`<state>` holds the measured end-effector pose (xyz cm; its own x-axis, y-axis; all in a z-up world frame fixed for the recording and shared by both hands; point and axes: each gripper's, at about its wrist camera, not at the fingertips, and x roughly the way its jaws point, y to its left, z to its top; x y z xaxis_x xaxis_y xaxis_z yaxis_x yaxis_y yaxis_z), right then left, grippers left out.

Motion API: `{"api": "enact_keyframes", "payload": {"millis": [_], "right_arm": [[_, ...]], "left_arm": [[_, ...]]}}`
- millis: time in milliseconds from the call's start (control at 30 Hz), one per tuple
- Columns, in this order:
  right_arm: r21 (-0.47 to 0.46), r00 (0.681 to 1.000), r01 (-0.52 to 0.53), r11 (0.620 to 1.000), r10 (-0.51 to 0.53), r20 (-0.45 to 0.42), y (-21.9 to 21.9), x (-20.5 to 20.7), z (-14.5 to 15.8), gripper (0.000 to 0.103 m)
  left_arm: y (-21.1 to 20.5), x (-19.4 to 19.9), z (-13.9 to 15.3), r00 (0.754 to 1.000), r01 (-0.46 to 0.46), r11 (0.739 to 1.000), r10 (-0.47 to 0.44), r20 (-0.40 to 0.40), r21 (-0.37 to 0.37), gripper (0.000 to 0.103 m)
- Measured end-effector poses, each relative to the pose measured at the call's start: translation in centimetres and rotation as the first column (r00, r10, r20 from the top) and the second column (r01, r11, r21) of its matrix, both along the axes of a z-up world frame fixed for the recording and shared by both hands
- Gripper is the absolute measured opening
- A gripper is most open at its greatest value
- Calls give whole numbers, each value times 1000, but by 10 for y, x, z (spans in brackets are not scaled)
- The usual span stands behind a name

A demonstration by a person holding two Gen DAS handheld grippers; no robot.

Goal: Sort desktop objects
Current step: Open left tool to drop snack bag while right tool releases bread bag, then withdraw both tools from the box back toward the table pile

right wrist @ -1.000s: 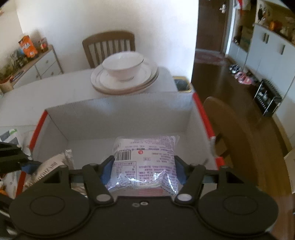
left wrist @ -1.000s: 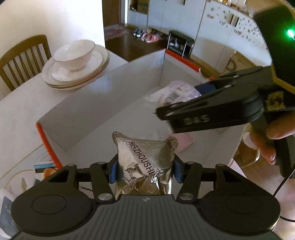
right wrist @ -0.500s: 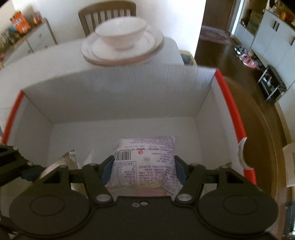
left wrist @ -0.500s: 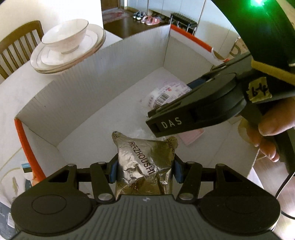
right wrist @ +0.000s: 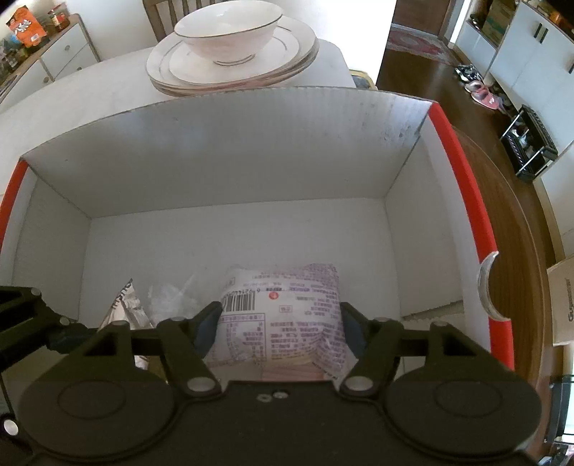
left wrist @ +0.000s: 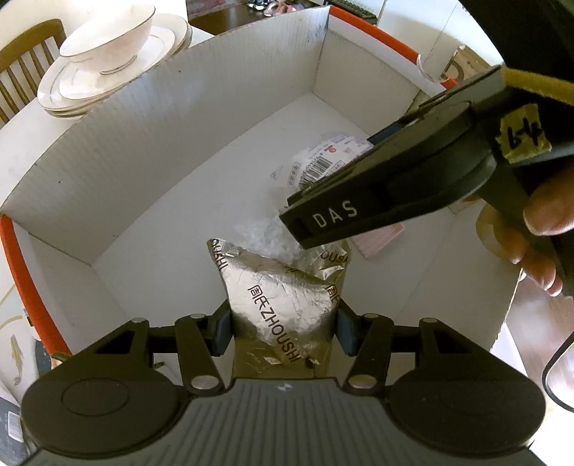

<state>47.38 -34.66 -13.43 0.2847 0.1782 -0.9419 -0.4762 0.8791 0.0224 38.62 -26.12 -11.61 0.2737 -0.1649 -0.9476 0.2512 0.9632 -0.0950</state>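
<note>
1. A white table (right wrist: pixel 64 104) carries a stack of white plates (right wrist: pixel 287 68) with a bowl (right wrist: pixel 229 32) on top; just in front of them stands an open white box (right wrist: pixel 222 157) with red-edged side walls, and both grippers point steeply down into it.
2. Only the right wrist view shows the room to the right: dark wood floor, white cabinets and a pair of pink shoes (right wrist: pixel 480 95). Only the left wrist view shows the fingers of the person's hand (left wrist: pixel 538 229) wrapped around the other tool's handle.
3. The left gripper (left wrist: pixel 281 331) has its blue pads pressed on both sides of a crinkled silver foil packet (left wrist: pixel 276 301) printed "ZHOUSHI". The packet sticks out ahead of the fingers over the box floor.
4. The right gripper (right wrist: pixel 280 322) has just been opening, with a white snack packet (right wrist: pixel 283 301) between its jaws. The pads seem to stand slightly off the packet's sides, though the view is too tight to be sure.
5. That packet carries purple print, a barcode and a small red dot, and it appears to rest on the box floor, near the front.
6. A bit of clear crumpled plastic (right wrist: pixel 172 297) lies between the two packets.
</note>
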Motion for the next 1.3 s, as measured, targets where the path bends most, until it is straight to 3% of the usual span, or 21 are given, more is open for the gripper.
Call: {"api": "enact_keyframes", "payload": {"millis": [100,167,400,467,567,967,1300], "right_arm": [[-2,1000,7,1000,-7,3,0,0,0,72],[-1,1000,11,1000,-11,8,-1,-1,1,76],[28,999,15,1000,-16,32,-6,-5,11,84],[40,999,16,999,-18,45,-8,-5,15,91],[58,998,16,998,-19,61,-10,-7,22,94],[123,992,12,992,-27,120,-22,-27,49,101],[179,990,24,984,-49,136,-27,-46,66,102]], "left_arm": [[1,-5,2,1000,-3,1000,3,6,-10,58],[2,-8,6,1000,-3,1000,3,21,-23,66],[6,-25,24,997,-17,998,21,72,-54,73],[6,-31,29,996,-16,998,21,87,-58,73],[3,-29,35,994,-23,997,30,109,-68,82],[14,-29,48,979,-69,992,87,185,-105,93],[21,-48,64,966,-64,986,99,237,-153,96]]}}
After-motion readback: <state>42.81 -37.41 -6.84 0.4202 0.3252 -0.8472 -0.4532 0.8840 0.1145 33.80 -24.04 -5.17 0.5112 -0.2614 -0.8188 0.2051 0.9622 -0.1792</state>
